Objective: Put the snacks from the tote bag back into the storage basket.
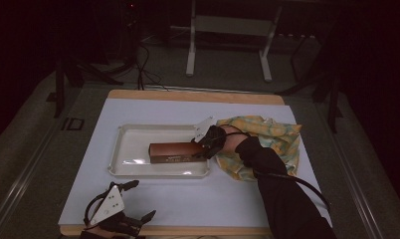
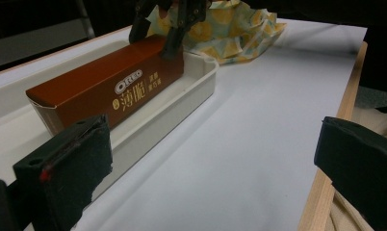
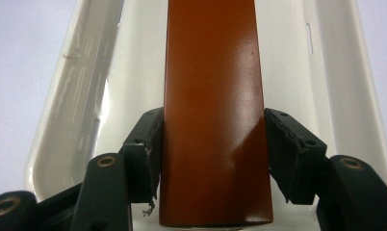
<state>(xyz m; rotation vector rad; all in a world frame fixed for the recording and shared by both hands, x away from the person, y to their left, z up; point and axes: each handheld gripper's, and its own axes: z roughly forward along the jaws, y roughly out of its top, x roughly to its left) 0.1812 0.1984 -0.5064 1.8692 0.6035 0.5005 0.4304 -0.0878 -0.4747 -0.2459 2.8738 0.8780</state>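
high view first: right gripper (image 1: 202, 147) has its jaws clamped on the near end of the brown biscuit box (image 1: 172, 152), one pad on each long side, and the box stretches away from that gripper inside the white tray (image 1: 123, 169). behind the right gripper, under the black-sleeved wrist, a yellow patterned cloth (image 1: 277, 132) lies crumpled just past the tray's end. the tray and cloth sit on a pale sheet (image 1: 188, 199) that covers a wooden board (image 1: 195, 96), whose edge shows beyond the sheet. left gripper (image 1: 138, 201) rests well apart from the tray, at the board's near edge, jaws spread wide with nothing between them. from the left gripper view the box lies ahead and to one side of its jaws, printed face showing, whether its base touches the tray floor i cannot tell. beyond the board the room is dim: grey floor, the legs of a white frame (image 1: 190, 55), dark cables (image 1: 143, 64) trailing across.
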